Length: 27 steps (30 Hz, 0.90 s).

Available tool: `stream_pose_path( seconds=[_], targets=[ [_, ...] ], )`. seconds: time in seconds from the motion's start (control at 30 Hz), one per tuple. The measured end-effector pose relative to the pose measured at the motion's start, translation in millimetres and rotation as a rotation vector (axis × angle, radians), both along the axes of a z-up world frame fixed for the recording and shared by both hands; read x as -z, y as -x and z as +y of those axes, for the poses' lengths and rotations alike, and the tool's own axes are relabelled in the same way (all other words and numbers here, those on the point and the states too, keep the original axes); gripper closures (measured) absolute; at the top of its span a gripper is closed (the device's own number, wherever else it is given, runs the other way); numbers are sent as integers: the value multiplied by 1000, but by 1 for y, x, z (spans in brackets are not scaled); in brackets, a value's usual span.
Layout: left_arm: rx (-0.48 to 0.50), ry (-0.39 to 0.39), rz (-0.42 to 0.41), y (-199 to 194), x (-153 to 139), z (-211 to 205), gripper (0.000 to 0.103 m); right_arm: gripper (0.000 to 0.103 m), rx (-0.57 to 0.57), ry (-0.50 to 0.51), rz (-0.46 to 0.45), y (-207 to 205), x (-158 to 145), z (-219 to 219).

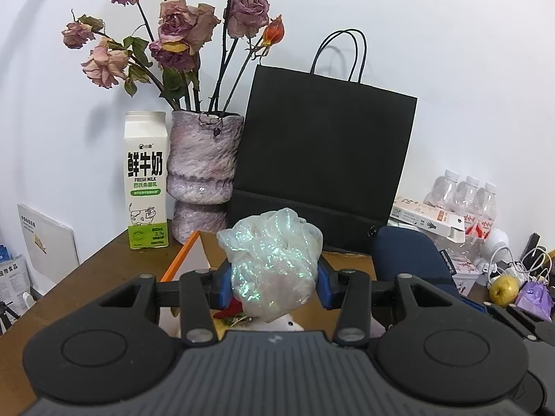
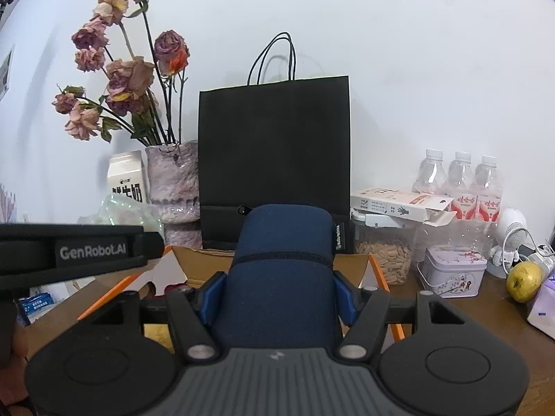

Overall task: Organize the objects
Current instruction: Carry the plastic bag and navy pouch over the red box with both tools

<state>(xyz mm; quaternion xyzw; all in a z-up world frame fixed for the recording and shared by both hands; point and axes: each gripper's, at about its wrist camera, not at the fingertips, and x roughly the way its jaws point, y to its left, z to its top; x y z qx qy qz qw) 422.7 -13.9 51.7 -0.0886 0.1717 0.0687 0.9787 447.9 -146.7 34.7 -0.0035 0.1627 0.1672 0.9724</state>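
My left gripper [image 1: 274, 284] is shut on a crumpled iridescent plastic bag [image 1: 272, 260], held above an open cardboard box with orange edges [image 1: 180, 258]. A red item and something white show under the bag inside the box. My right gripper [image 2: 277, 293] is shut on a navy blue padded pouch [image 2: 281, 277], upright over the same cardboard box [image 2: 350, 261]. The pouch [image 1: 406, 256] also appears at the right of the left wrist view. The left gripper's black body [image 2: 79, 253] crosses the left side of the right wrist view.
A black paper bag [image 1: 326, 159] stands against the wall behind the box. A milk carton [image 1: 145, 180] and a vase of dried roses [image 1: 203, 176] stand left. Right of the box: water bottles [image 2: 458, 183], a jar of seeds [image 2: 385, 260], a tin [image 2: 451, 270], a yellow fruit [image 2: 523, 280].
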Motion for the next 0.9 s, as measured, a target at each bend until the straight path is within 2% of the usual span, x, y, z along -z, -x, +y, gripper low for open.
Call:
stream_pose_path(
  seconds=[0.9],
  targets=[
    [4, -30, 63, -75, 22, 0, 57, 40, 45, 47, 110, -77, 27, 5]
  ],
)
